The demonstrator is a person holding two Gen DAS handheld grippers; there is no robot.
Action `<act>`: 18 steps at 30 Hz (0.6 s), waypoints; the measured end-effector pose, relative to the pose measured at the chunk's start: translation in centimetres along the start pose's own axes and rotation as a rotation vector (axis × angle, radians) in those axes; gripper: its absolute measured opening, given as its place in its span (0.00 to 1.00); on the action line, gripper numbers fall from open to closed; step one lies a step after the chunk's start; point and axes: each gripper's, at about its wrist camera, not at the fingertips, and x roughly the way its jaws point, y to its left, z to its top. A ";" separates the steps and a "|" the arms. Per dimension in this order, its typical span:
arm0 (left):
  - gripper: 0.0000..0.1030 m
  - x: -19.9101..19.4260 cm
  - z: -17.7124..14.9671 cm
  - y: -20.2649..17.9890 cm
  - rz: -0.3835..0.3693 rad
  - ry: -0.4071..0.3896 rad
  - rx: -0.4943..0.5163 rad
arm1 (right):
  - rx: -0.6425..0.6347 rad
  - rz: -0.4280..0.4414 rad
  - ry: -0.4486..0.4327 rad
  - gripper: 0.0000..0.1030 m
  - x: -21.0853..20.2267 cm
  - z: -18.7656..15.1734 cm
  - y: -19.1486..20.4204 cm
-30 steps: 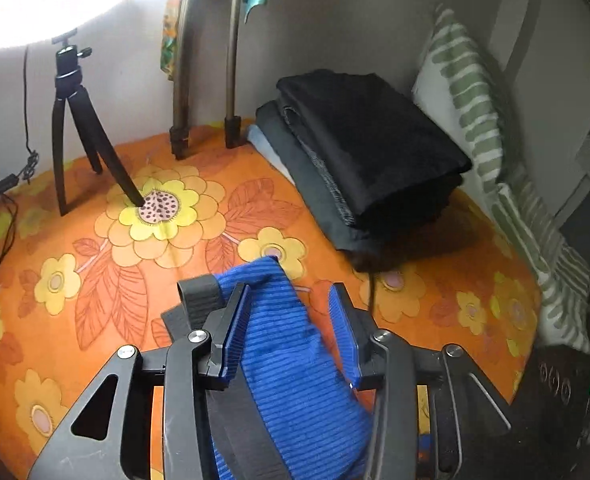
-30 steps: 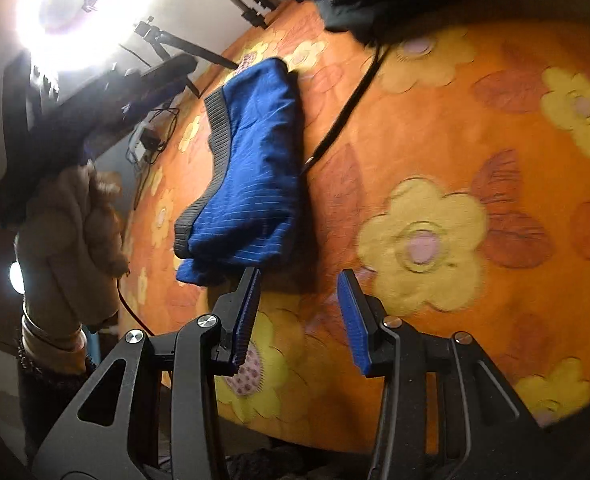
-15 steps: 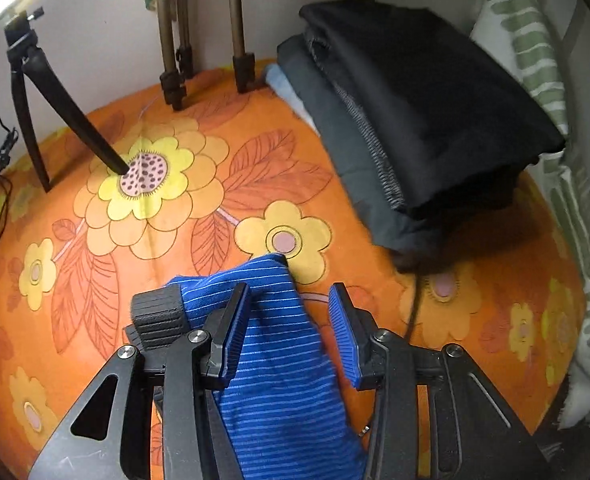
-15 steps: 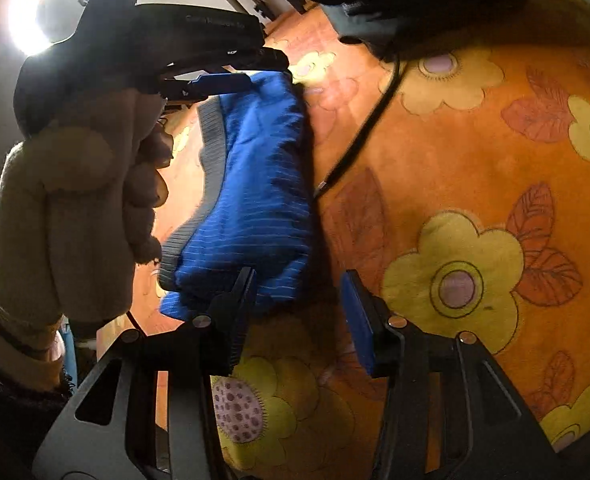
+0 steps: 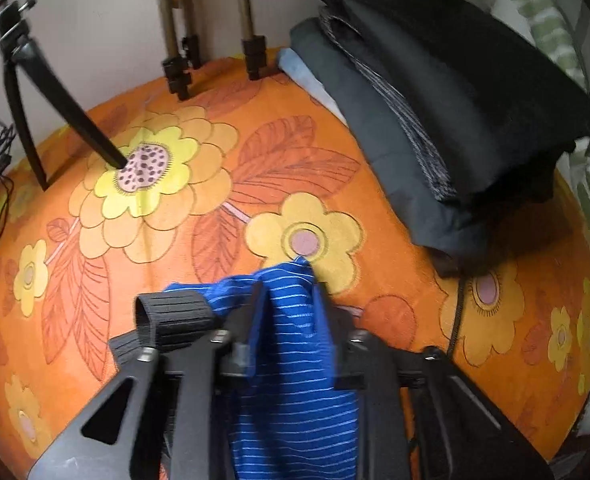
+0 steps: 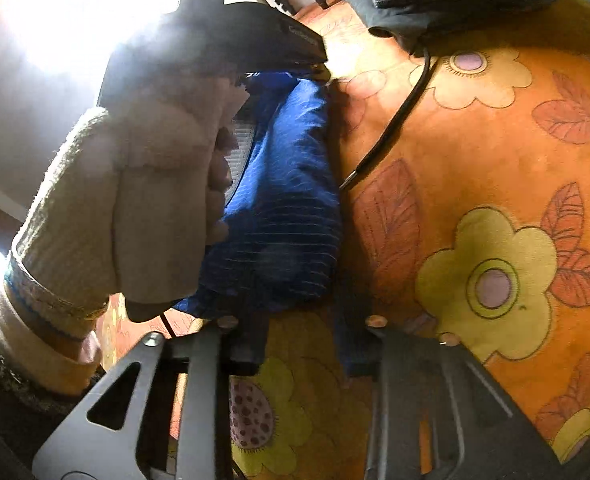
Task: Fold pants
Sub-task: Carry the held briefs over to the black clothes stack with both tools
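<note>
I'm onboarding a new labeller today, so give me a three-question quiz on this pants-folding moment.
1. True or false: the blue striped pants lie between the fingers of the left tongs.
2. Which stands on the big yellow flower of the orange sheet? A) a pillow B) a black tripod leg C) a cup
3. Fill in: the stack of folded dark clothes lies to the ___ of the pants in the left wrist view.

Key: 1 true; 2 B; 3 right.

Orange floral bed (image 5: 279, 152): blue pants (image 5: 295, 380), dark folded clothes (image 5: 447, 92), tripod (image 5: 35, 76).
</note>
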 end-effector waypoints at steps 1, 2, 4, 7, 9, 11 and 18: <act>0.12 -0.1 -0.1 0.6 -0.024 -0.011 -0.027 | 0.003 0.015 0.019 0.12 0.4 -0.1 0.1; 0.10 -0.2 -0.2 1.0 -0.038 -0.017 -0.041 | 0.003 0.016 0.015 0.11 0.5 -0.3 0.2; 0.09 -0.5 -0.6 1.9 -0.078 -0.038 -0.074 | -0.008 0.008 0.012 0.10 0.4 -0.4 0.3; 0.08 -1.5 -1.2 3.1 -0.144 -0.086 -0.152 | 0.003 0.010 0.006 0.07 0.3 -0.6 0.3; 0.08 -2.7 -1.8 4.1 -0.191 -0.132 -0.210 | -0.004 0.008 -0.004 0.06 -0.2 -0.7 0.4; 0.08 -4.1 -2.4 5.4 -0.243 -0.173 -0.270 | -0.030 -0.002 -0.021 0.06 -0.6 -0.8 1.0; 0.07 -8.6 -4.3 9.3 -0.332 -0.302 -0.415 | -0.169 -0.049 -0.093 0.06 -3.0 -1.4 4.2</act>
